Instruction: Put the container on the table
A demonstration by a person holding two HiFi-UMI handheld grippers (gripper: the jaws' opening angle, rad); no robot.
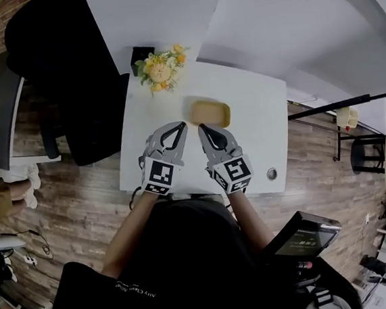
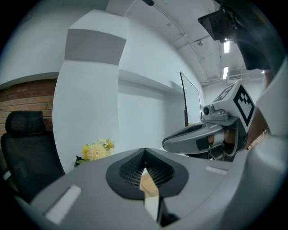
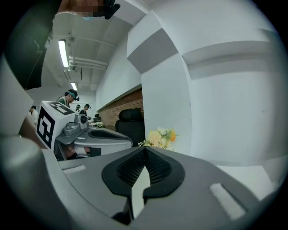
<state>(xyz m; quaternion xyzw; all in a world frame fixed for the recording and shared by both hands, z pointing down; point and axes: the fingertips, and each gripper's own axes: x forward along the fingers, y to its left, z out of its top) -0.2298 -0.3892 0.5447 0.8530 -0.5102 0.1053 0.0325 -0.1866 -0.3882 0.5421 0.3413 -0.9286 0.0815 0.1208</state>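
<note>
Tan and shallow, the little rectangular plastic container (image 1: 209, 113) already sits flat on the white table (image 1: 256, 103). It is near the middle, with a bunch of yellow and white flowers (image 1: 161, 68) well apart behind it. So the job looks done, or almost done.

The left claw (image 1: 178, 126) is pressed together and holds nothing. The right claw (image 1: 202, 126) is pressed together too, and it is also empty. In the left gripper view, a bit of tan shows through the thin gap past the tips. That is the container lying beyond the claw, not something pinched.

If the container needs another move, both claws should spread first. Shut tips would only push it along. Come in low at the near rim and pinch one wall gently. Slide nothing toward the flowers, and keep the two claws from bumping, because they are very close to each other.

Both arms reach forward from the person's body. The claws sit side by side over the near part of the table. They point away and a little down, with the tips leaning toward each other. The tips end just beside the container's near edge. I cannot tell if they touch it.
</note>
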